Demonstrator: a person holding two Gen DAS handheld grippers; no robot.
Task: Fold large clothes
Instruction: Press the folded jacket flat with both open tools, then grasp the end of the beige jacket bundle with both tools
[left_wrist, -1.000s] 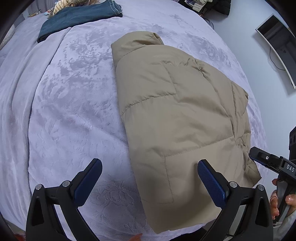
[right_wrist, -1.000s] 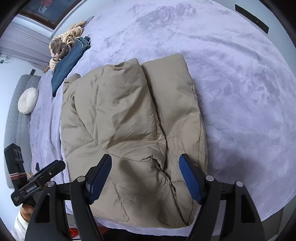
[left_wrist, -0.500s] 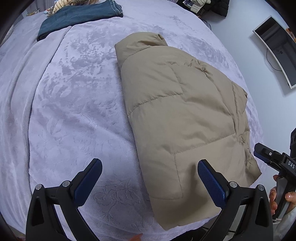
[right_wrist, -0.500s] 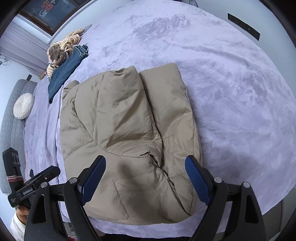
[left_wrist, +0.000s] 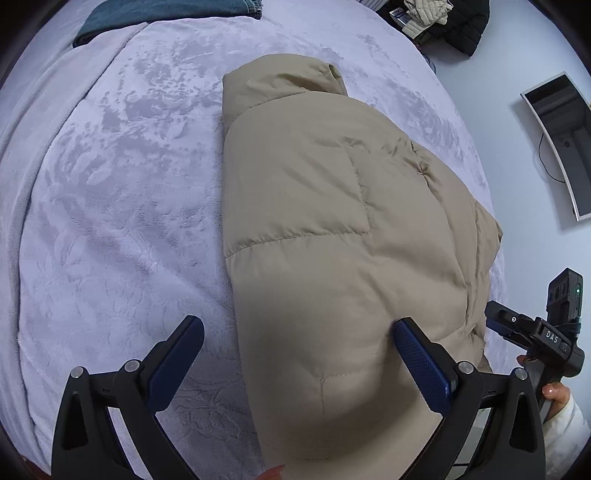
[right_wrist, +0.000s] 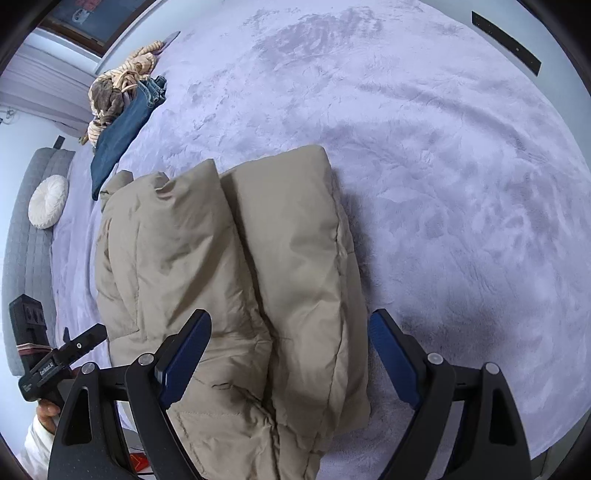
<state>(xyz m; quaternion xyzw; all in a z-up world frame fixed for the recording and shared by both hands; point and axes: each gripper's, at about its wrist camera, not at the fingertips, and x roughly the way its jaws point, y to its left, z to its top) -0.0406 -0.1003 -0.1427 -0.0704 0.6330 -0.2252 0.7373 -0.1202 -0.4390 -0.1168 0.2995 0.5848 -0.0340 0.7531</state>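
Note:
A beige puffer jacket (left_wrist: 332, 240) lies folded lengthwise on the lilac bed cover (left_wrist: 122, 221); its collar points away in the left wrist view. My left gripper (left_wrist: 295, 332) is open and empty, low over the jacket's near left edge, straddling it. In the right wrist view the jacket (right_wrist: 258, 277) shows two padded folds side by side. My right gripper (right_wrist: 288, 332) is open and empty, low over the jacket's near right end, with the right fold between its fingers. Each gripper shows at the edge of the other's view.
Folded blue jeans (right_wrist: 125, 129) and a tan knitted garment (right_wrist: 122, 81) lie at the far side of the bed. A round white cushion (right_wrist: 48, 201) sits on a grey sofa. Dark clothes (left_wrist: 443, 18) are piled beyond the bed, and a monitor (left_wrist: 557, 144) hangs on the wall.
Both grippers have moved down and in, closer to the jacket's near end. The jacket fills more of both views. Both stay open.

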